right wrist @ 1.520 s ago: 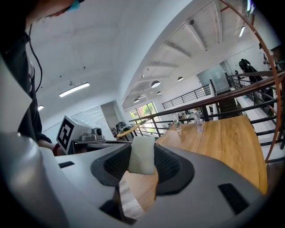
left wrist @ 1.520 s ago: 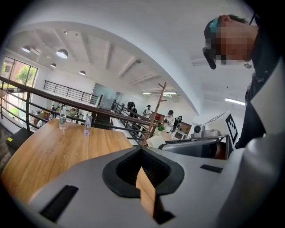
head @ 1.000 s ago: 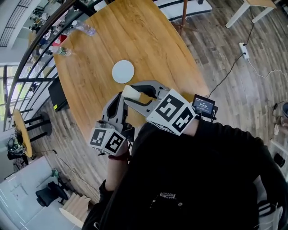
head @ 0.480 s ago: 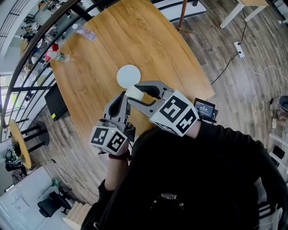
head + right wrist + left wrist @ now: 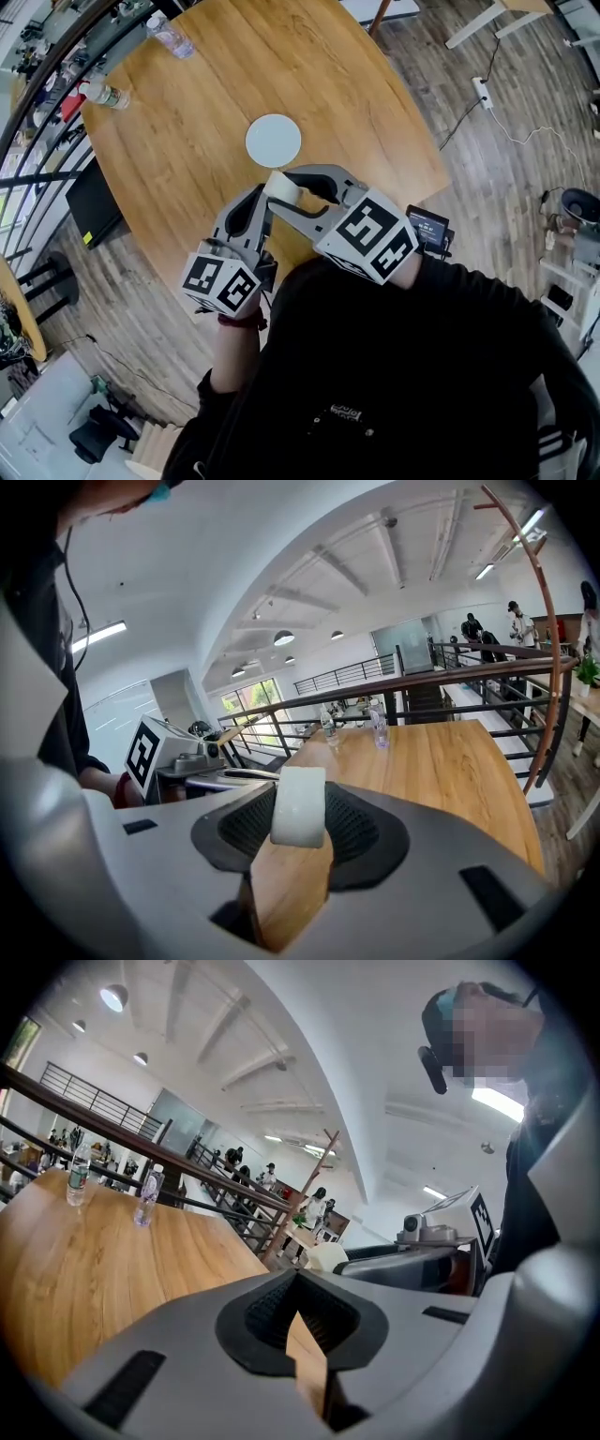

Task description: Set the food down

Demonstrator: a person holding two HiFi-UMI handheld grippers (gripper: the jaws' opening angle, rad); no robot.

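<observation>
A white, soft-looking block of food [image 5: 280, 185] [image 5: 299, 806] sits between the pads of my right gripper [image 5: 282, 187] [image 5: 299, 801], which is shut on it and holds it above the wooden table [image 5: 197, 150]. A round white plate [image 5: 274, 141] lies on the table just beyond the food. My left gripper [image 5: 251, 204] [image 5: 298, 1277] hangs close to the left of the right one, over the table's near part. Its jaws are shut with nothing between them.
Two plastic bottles [image 5: 171, 37] [image 5: 101, 94] stand at the table's far left edge, by a railing [image 5: 441, 682]. A dark flat object [image 5: 94, 202] leans below the table's left side. A power strip and cable [image 5: 482, 89] lie on the floor to the right.
Both grippers have moved together a little forward and lower over the table's near part. The white block stays gripped in the right jaws, and the left jaws stay shut.
</observation>
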